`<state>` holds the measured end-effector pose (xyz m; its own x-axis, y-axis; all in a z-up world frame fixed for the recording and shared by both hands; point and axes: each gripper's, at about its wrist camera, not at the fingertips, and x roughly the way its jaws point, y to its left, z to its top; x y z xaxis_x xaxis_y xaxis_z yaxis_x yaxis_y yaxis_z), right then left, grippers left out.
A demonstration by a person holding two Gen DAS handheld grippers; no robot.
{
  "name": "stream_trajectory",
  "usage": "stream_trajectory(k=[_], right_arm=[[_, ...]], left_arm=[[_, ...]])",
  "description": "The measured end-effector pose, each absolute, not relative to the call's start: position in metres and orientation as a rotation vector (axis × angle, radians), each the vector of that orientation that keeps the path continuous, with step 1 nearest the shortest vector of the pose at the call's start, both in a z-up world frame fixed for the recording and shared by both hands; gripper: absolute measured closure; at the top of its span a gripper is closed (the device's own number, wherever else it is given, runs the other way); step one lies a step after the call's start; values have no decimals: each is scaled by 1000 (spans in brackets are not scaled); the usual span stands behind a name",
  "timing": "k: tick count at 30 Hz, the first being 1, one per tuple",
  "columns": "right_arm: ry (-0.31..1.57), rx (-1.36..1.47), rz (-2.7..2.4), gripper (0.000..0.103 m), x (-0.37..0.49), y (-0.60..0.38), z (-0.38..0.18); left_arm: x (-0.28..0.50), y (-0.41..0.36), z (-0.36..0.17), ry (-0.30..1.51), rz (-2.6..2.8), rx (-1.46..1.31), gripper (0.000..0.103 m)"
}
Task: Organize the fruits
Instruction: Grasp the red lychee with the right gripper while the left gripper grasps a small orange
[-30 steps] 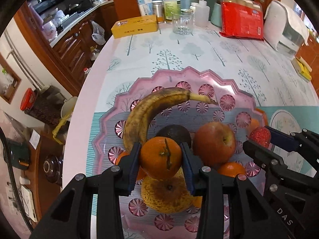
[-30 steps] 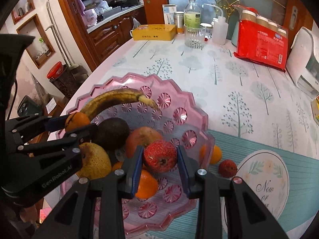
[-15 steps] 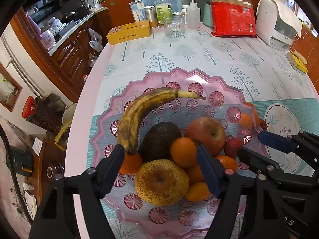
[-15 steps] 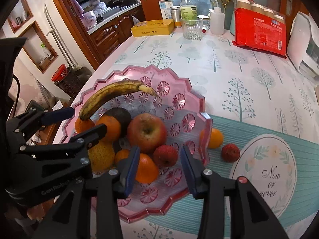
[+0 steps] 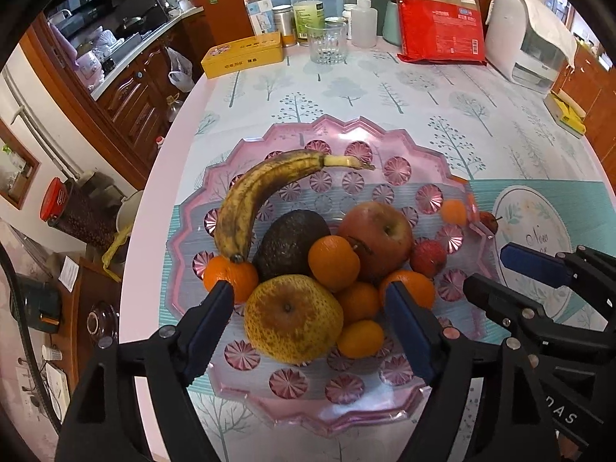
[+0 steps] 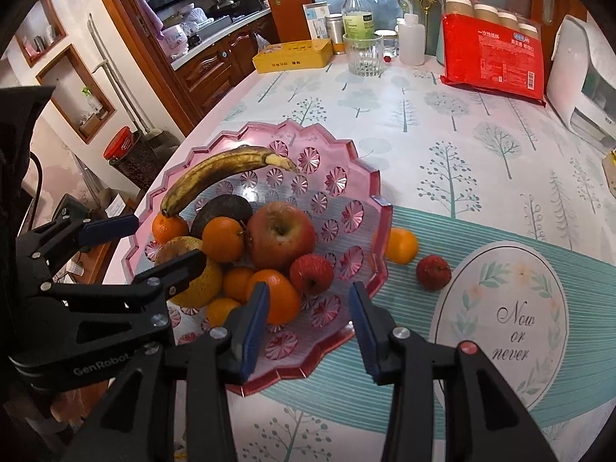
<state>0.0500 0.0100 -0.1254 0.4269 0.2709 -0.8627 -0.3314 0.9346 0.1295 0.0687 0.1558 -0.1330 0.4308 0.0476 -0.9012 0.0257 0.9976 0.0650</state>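
Heaping in the pink scalloped bowl (image 5: 269, 142), the fruits sit just ahead of both pairs of tongs: a spotted banana (image 5: 261, 200), a dark avocado (image 5: 288, 242), a red apple (image 5: 379, 236), a rough yellow pear (image 5: 292, 317), several small oranges (image 5: 333, 263) and a red lychee (image 5: 428, 257). The banana lies at the far side of the heap from the tongs, its long axis curving from low left up to the right, with the pale stem pointing right and away. The pear is nearest the left gripper (image 5: 310, 319), lying between its blue pads but untouched; its jaws have just been opening and now stand wide, holding nothing. The right gripper (image 6: 306, 325) is narrower, its jaws parted and empty over the bowl's near rim, with the lychee and an orange just beyond its tips. To the right of that gripper, outside the bowl, a loose orange (image 6: 400, 246) touches the bowl's wall and a second lychee (image 6: 433, 272) lies near it on the teal band. Beneath everything is a round table (image 6: 481, 146) under a tree-printed cloth. At its far edge stand a yellow tin (image 6: 292, 55), a glass (image 6: 364, 56), a bottle (image 6: 358, 15) and a red packet (image 6: 492, 57). Wooden kitchen cabinets (image 6: 215, 69) fill the room to the left.
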Motion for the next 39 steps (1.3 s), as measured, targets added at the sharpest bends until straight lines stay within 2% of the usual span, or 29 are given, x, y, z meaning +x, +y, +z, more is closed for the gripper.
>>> stream_trajectory(k=[14, 26, 33, 39], right_arm=[[1002, -103, 376, 60, 42, -14, -99], [943, -184, 393, 60, 58, -53, -87], [911, -282, 465, 60, 72, -66, -114], [983, -252, 496, 60, 93, -75, -156]], left_arm=[[58, 133, -104, 1083, -4, 92, 13], [77, 100, -84, 1048, -105, 222, 13], [114, 89, -77, 1056, -243, 289, 13], [145, 70, -86, 1099, -347, 330, 13]])
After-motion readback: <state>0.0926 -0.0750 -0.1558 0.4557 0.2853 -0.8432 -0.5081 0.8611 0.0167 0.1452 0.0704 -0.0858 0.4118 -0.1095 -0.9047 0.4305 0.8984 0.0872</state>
